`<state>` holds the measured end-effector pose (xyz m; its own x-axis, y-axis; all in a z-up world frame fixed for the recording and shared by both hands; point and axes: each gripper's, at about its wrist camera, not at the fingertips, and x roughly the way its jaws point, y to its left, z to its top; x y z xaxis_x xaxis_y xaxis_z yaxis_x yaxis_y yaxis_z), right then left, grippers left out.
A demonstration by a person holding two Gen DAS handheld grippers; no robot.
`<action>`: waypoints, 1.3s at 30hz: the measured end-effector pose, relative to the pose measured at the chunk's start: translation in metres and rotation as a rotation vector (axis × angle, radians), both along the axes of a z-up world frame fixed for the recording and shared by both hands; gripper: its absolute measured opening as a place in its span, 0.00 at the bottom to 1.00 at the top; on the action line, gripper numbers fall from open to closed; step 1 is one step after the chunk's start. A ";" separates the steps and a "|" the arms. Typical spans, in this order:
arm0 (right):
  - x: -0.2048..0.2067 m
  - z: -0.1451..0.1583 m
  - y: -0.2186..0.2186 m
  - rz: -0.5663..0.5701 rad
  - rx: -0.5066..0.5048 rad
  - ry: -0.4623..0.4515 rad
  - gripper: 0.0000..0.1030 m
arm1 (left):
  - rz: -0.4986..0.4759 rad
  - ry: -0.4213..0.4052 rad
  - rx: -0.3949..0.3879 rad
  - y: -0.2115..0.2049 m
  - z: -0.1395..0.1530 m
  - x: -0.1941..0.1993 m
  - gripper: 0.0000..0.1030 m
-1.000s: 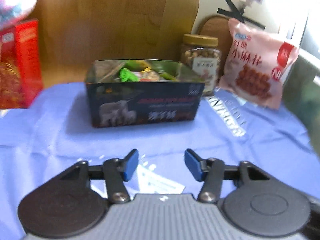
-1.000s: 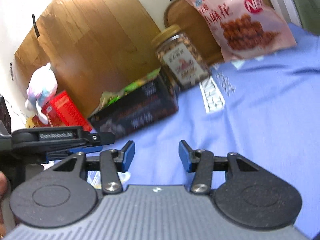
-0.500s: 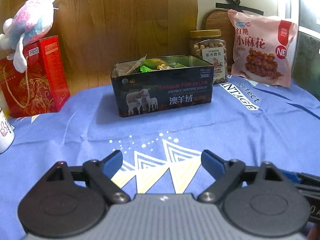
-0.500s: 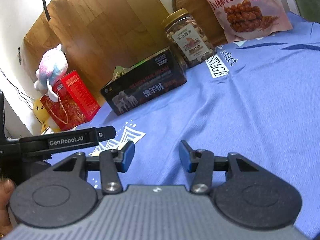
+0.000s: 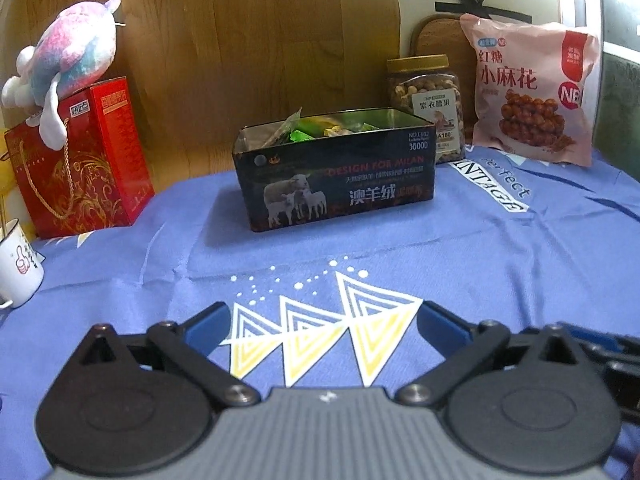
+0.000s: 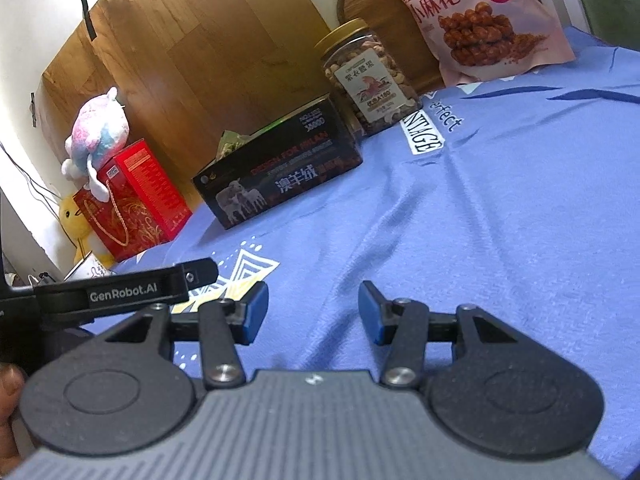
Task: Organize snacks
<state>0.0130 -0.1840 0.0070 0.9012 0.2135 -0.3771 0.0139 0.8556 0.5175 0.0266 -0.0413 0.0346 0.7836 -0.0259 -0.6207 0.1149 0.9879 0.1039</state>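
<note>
A wood-panel wall [image 5: 256,60] stands behind a tabletop covered with a blue printed cloth [image 5: 500,264]. At the far left a white mug [image 5: 18,268] sits at the cloth's edge. Just behind it stands a red gift bag [image 5: 84,160] with a gold rope handle, and a pink-and-blue plush toy [image 5: 68,60] rests on top of it. In the right wrist view a yellow plush [image 6: 78,216] shows behind the bag.

Near the middle, toward the far side, lies an open dark tin box [image 5: 340,184] printed with sheep; green and yellow wrapped snacks [image 5: 320,128] fill it. Just beside its right far corner stands a clear nut jar [image 5: 428,96] with a gold lid. Further right, a pink snack bag [image 5: 528,92] leans upright against a wooden board [image 5: 436,36].

At the near edge, the left claw [image 5: 324,324] hovers over the cloth's yellow triangle print, its blue pads spread wide with nothing between them. The right claw [image 6: 312,312] hangs over bare cloth, well apart from the box, its pads parted more narrowly and holding nothing.
</note>
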 end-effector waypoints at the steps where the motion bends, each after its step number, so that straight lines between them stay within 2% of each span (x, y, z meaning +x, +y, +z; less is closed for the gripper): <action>1: 0.000 0.000 -0.001 -0.005 -0.002 -0.002 0.53 | 0.000 -0.001 0.002 0.001 0.000 0.001 1.00; 3: -0.001 0.000 -0.002 -0.016 -0.009 -0.007 0.57 | 0.009 -0.002 -0.001 0.002 0.000 0.000 1.00; 10: -0.003 0.000 -0.002 -0.032 -0.047 -0.026 0.60 | 0.046 0.003 0.024 0.003 -0.003 0.001 1.00; 13: -0.002 0.003 0.000 -0.040 -0.075 -0.035 0.63 | 0.071 -0.022 0.037 0.004 -0.004 0.000 1.00; 18: 0.000 0.009 0.002 -0.064 -0.134 -0.094 0.69 | 0.087 -0.047 0.059 0.004 -0.006 0.004 1.00; 20: 0.005 0.004 0.002 -0.075 -0.147 -0.073 0.69 | 0.091 -0.058 0.047 0.005 -0.008 0.005 1.00; 27: 0.004 0.004 0.004 -0.048 -0.148 -0.085 0.69 | 0.117 -0.082 0.026 0.005 -0.018 0.008 1.00; 31: 0.005 0.004 0.004 -0.037 -0.142 -0.080 0.69 | 0.130 -0.074 0.043 0.004 -0.026 0.008 1.00; 39: 0.005 0.003 0.006 -0.028 -0.144 -0.079 0.69 | 0.114 -0.125 0.078 -0.003 -0.026 0.000 1.00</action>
<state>0.0181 -0.1780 0.0102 0.9342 0.1373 -0.3293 0.0023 0.9207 0.3903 0.0268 -0.0442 0.0087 0.8497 0.1118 -0.5154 -0.0154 0.9821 0.1877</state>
